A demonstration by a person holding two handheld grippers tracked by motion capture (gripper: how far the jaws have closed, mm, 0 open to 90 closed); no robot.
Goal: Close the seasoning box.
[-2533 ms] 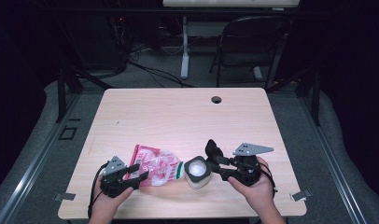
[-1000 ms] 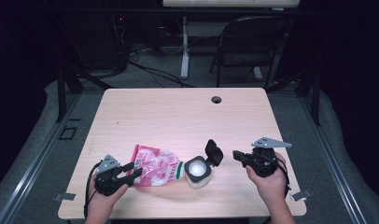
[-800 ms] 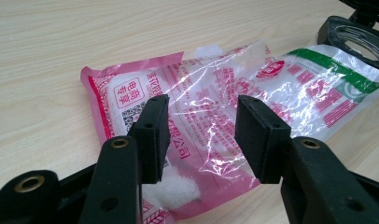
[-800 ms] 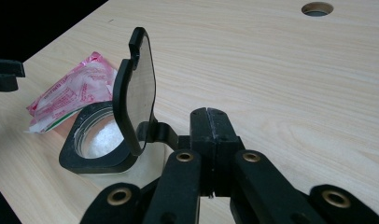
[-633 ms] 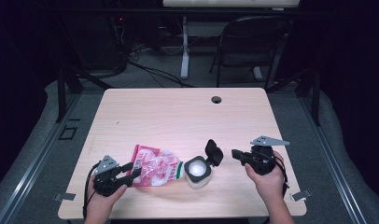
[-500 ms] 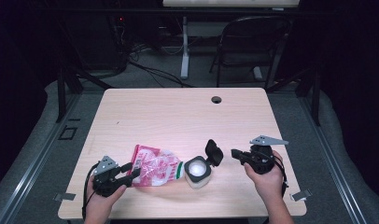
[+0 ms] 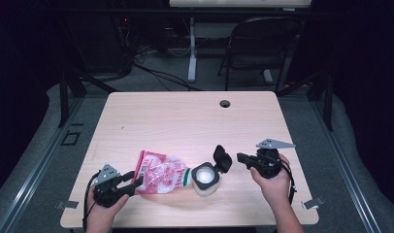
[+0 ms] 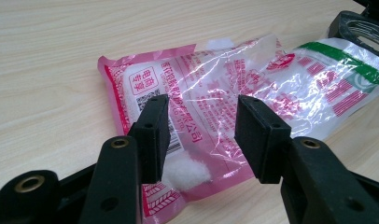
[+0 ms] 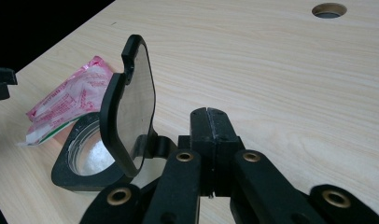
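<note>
Since the earlier frames your right gripper (image 7: 240,157) has pulled back from the jar (image 7: 205,178) and now sits just right of its flipped-up lid (image 7: 221,158), jaws pressed together on nothing. Your left gripper (image 8: 201,128) stands half open over the pink bag (image 8: 234,93), which lies flat on the bench (image 7: 185,121) against the jar, pads not pressing. You look set to grasp the bag: lower and close on its near end.
</note>
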